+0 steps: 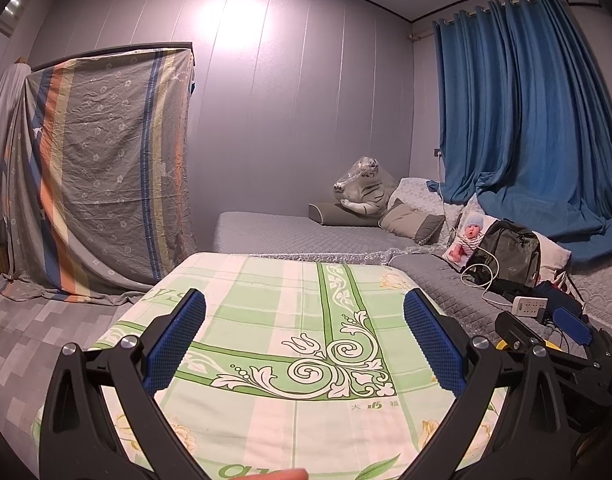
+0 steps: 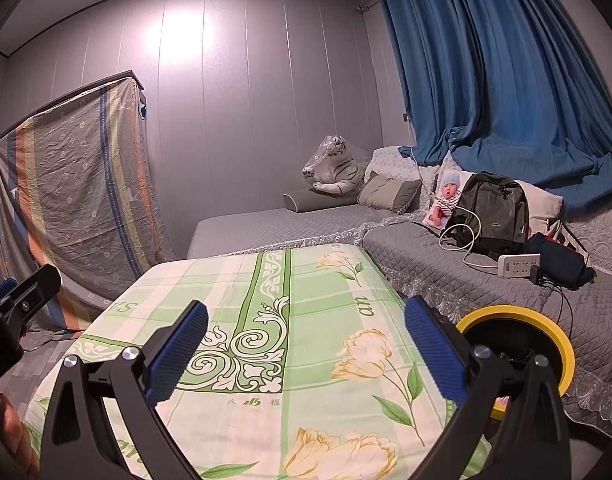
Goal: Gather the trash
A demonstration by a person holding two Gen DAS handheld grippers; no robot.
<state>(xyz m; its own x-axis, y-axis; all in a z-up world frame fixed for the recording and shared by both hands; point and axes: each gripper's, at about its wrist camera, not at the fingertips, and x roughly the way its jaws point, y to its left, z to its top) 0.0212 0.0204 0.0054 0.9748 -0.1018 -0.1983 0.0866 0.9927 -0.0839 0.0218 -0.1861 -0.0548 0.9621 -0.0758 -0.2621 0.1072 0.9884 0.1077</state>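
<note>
Tools first: two of them, one per hand, both hovering low over a worktop (image 1: 273, 320) covered by one green-and-cream floral cloth. The left tool (image 1: 304, 344) has its two blue pads spread wide with nothing between them, and the right tool (image 2: 306, 350) stands just as wide and just as empty. No trash shows anywhere on the cloth in either view, so where the task's thing lies cannot be told. One yellow-rimmed round bin (image 2: 518, 354) sits just beside the worktop's right edge, against the grey quilted bed (image 2: 446, 264); its inside is dark and its contents unreadable.

On the bed, counted: one dark backpack (image 2: 494, 208), one baby doll (image 2: 446, 196) in a pale blue hat leaning beside it, one white power strip (image 2: 520, 266) with a cable looping toward the backpack, and one plush white tiger (image 2: 334, 168) (wrapped in clear plastic) resting on a grey bolster. One blue curtain (image 2: 506, 80) hangs behind, its hem pooling on the bed. One striped sheet (image 1: 101, 168) drapes a tall piece of furniture at the far left.
</note>
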